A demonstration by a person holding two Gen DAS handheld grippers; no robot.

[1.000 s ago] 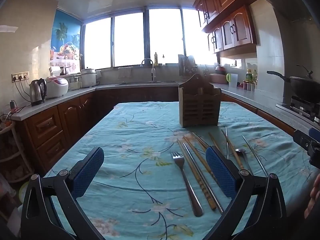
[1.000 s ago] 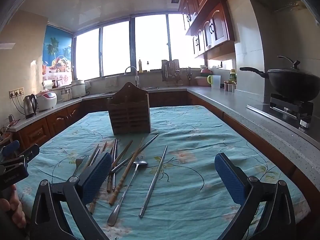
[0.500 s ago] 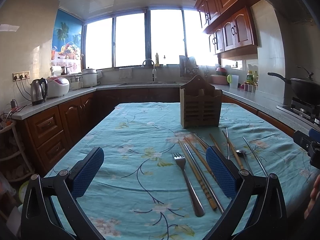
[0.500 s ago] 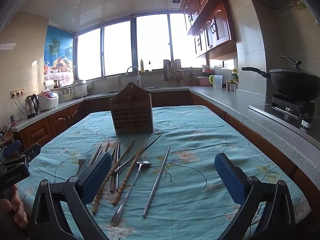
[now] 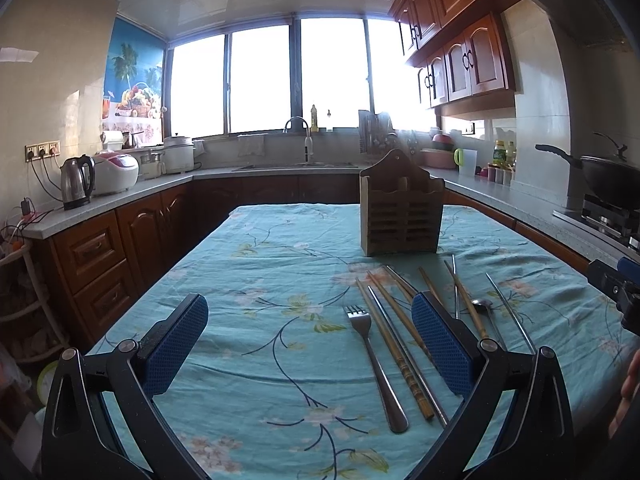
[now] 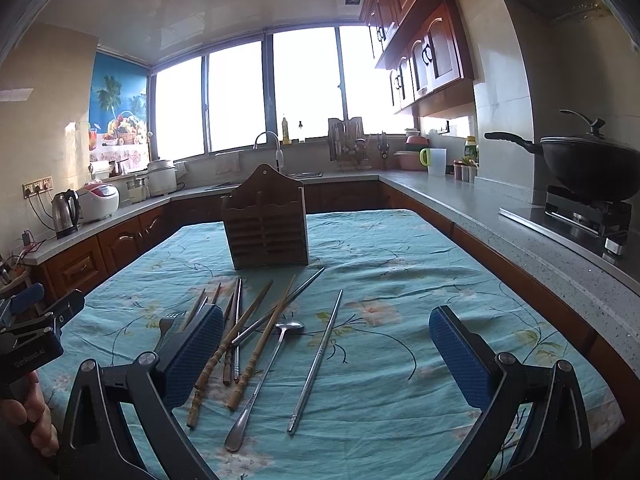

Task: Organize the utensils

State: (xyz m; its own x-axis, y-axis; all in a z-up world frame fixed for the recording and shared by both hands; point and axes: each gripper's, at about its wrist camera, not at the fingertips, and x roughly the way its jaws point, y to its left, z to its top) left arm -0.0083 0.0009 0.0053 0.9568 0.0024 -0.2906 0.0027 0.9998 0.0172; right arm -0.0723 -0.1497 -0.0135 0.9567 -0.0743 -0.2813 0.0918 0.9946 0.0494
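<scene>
Hovering with nothing picked yet, my left hand-held gripper [image 5: 306, 338] and right hand-held gripper [image 6: 326, 338] both gape empty over the floral turquoise-clothed bench [image 5: 256, 264]. From left I count one steel fork [image 5: 370, 354], roughly five brown bamboo chopsticks [image 6: 230, 350], about three steel chopsticks [image 6: 318, 364] and one long steel spoon [image 6: 266, 374]. I judge the next move calls for pinching one and lifting it into the slatted wooden utensil holder [image 6: 266, 226] behind.

We look across a bench [image 5: 256, 320] draped in a turquoise floral cloth toward a wide window [image 5: 296, 76] blazing white with daylight. Dark wooden cabinets [image 5: 96, 248] run under a pale countertop [image 6: 500, 216] on both sides, with upper cabinets [image 5: 460, 52] high on the right. A tropical fruit poster [image 6: 116, 116] hangs on the cream wall far left.
</scene>
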